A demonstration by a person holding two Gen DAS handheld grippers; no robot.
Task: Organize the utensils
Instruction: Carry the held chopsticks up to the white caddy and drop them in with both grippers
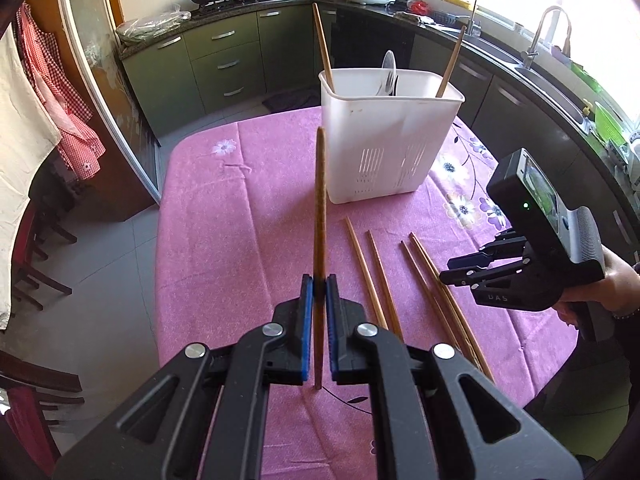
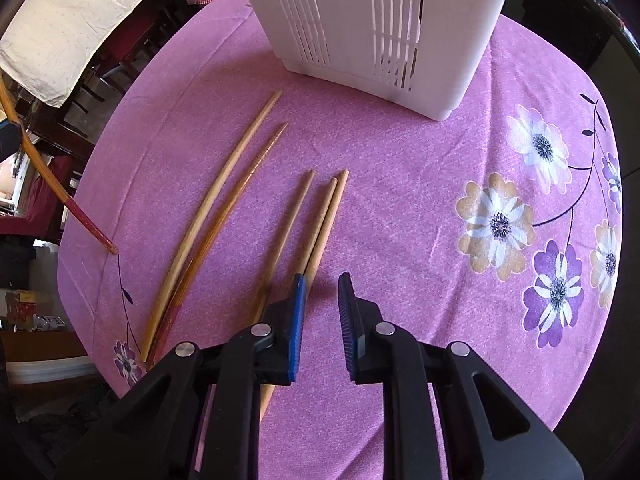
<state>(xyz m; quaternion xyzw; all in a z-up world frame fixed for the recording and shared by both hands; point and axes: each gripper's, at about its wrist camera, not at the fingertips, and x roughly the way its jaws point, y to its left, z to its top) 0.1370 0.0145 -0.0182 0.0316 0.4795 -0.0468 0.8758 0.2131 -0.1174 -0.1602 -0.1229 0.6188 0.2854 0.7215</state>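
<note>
On the tablecloth (image 2: 400,208), five loose chopsticks (image 2: 320,216).

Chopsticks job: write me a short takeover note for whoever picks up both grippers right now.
Left gripper: shut on one chopstick, lifted off the pink tablecloth.
Right gripper: jaws apart and holding nothing, low over the loose chopsticks.
White caddy already holds two chopsticks and a spoon.
Left to do: drop the held chopstick into the caddy, then move over the five lying on the cloth.
</note>
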